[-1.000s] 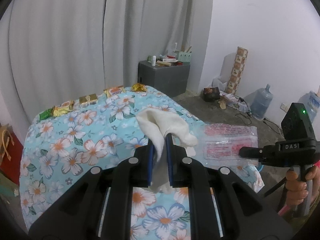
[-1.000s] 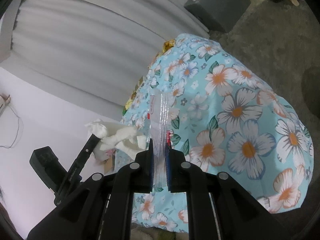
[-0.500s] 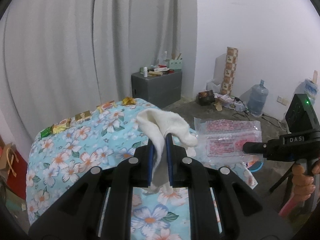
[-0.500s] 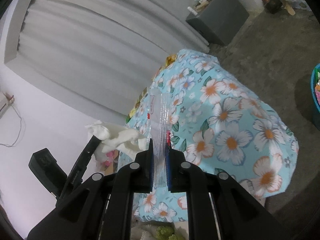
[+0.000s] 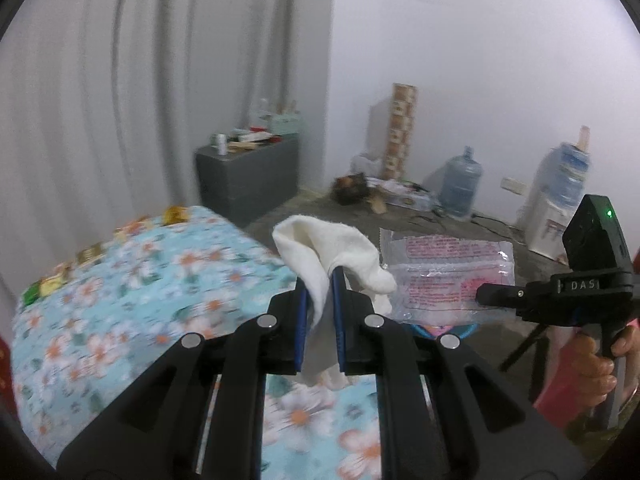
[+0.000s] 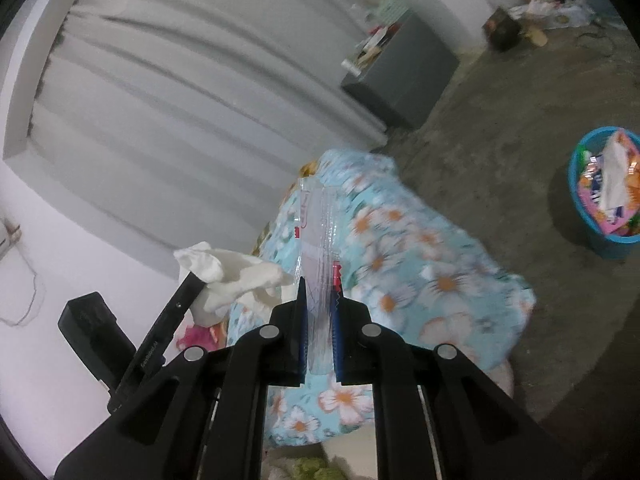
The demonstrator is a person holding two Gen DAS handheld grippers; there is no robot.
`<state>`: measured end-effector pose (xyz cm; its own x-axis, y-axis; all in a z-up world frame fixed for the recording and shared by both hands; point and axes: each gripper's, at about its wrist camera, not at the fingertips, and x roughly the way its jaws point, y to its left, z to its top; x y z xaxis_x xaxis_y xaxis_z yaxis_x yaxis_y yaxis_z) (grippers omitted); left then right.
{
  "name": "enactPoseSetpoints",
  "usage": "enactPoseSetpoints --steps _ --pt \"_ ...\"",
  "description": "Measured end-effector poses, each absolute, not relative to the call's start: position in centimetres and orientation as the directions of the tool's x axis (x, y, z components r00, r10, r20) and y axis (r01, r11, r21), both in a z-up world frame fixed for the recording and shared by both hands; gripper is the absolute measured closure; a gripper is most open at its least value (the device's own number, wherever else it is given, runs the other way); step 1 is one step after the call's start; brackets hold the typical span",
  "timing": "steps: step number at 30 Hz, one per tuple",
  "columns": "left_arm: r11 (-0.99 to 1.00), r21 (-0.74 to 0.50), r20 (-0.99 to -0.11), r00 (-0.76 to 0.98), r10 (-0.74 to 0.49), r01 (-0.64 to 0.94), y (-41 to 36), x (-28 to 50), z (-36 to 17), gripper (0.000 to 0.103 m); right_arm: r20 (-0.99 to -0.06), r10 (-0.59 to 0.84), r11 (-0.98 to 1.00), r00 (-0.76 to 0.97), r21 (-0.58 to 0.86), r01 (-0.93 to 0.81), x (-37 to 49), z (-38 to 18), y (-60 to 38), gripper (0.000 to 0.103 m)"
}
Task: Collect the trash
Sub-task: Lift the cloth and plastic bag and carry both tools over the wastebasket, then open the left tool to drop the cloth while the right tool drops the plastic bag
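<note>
Mid-task, by the look of it: two pieces picked up, neither binned yet. Left gripper point(image 5: 319, 316) clenched on a crumpled white tissue point(image 5: 320, 256), centre of the left wrist view, lifted clear of the flowered tablecloth point(image 5: 132, 304). Right gripper point(image 6: 319, 320) clamped on a clear plastic wrapper with red print point(image 6: 318, 232), standing edge-on at mid-frame in the right wrist view; same wrapper seen flat at centre right from the left wrist.

Left to do: small gold and green candy wrappers point(image 5: 94, 254) lined up along the table's far edge, at left of the left wrist view.

Blue bin point(image 6: 600, 236) on the floor, at right edge of the right wrist view, well apart from both grippers. Already heaped with colourful packets and a pale sheet. Probably the drop point for both held pieces.
</note>
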<state>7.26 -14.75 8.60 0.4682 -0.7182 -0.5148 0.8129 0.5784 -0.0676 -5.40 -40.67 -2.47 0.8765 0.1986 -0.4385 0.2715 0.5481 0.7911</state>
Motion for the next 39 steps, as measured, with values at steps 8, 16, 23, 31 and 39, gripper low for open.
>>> enactPoseSetpoints --steps 8,16,23,31,39 --pt "0.437 -0.104 -0.567 0.308 -0.764 0.894 -24.0 6.3 7.8 0.093 -0.454 -0.006 0.491 0.891 0.775 0.398 -11.1 -2.8 -46.0 0.093" --pt "0.317 -0.154 -0.657 0.143 -0.740 0.936 -35.8 5.2 3.8 0.093 -0.543 -0.187 0.313 0.819 0.757 0.573 -15.3 -7.7 -52.7 0.093" --pt "0.230 -0.175 -0.736 0.028 -0.677 0.957 -47.2 3.9 -2.1 0.093 -0.613 -0.205 0.148 0.763 0.751 0.643 -15.6 -14.5 -58.8 0.093" --pt "0.227 -0.222 -0.805 -0.046 -0.592 0.948 -57.4 3.9 -8.6 0.065 -0.667 -0.148 0.019 0.731 0.737 0.676 -13.6 -23.9 -67.3 0.075" --pt "0.314 -0.221 -0.846 -0.021 -0.533 0.923 -57.7 5.0 -12.3 0.036 -0.776 -0.066 -0.164 0.627 0.629 0.760 -15.2 -33.0 -68.1 0.053"
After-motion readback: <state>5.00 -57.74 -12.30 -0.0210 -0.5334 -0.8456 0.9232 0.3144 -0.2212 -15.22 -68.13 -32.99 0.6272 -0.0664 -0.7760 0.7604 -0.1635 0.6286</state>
